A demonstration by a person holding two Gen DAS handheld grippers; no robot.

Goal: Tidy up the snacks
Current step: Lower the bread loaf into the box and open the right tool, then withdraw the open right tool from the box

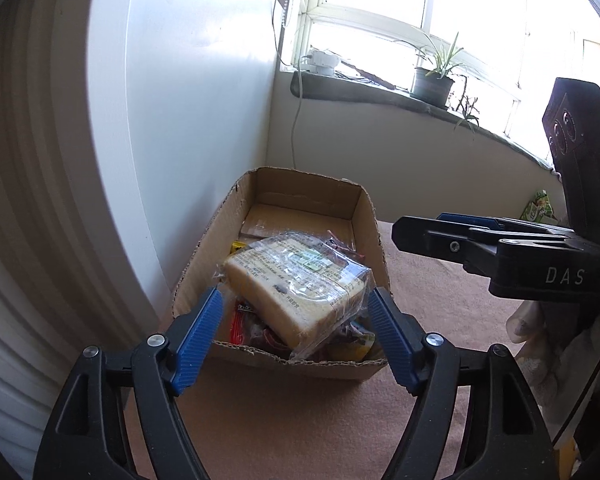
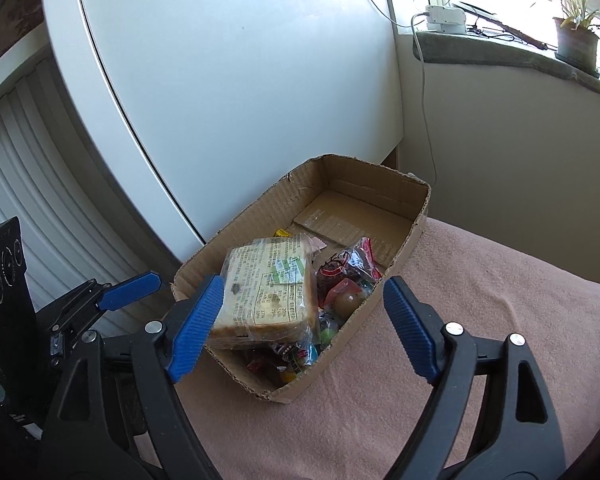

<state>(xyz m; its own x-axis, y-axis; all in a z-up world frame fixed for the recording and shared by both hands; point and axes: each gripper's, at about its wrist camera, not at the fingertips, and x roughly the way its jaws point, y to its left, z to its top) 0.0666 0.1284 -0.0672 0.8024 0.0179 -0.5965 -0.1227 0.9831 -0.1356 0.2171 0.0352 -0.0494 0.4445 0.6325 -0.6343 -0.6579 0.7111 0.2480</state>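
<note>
An open cardboard box (image 1: 204, 248) (image 2: 400, 256) stands on the pink-covered table. A clear-wrapped pack of sliced bread (image 1: 296, 280) (image 2: 264, 288) lies tilted on top of several small colourful snack packets (image 1: 240, 320) (image 2: 344, 276) in its near end. My left gripper (image 1: 296, 300) hangs open just above the box's near rim, its blue pads either side of the bread without touching it. My right gripper (image 2: 304, 284) is open wide over the box's near corner and holds nothing. Each gripper shows side-on in the other's view: the right gripper (image 1: 420, 236) and the left gripper (image 2: 132, 284).
The box's far half shows bare cardboard floor (image 2: 352, 216). A white cabinet panel (image 1: 180, 100) rises close behind the box's left side. Pink cloth (image 1: 300, 420) (image 2: 480, 320) covers the table. A green packet (image 1: 538, 208) lies at the far right. A potted plant (image 1: 432, 84) stands on the windowsill.
</note>
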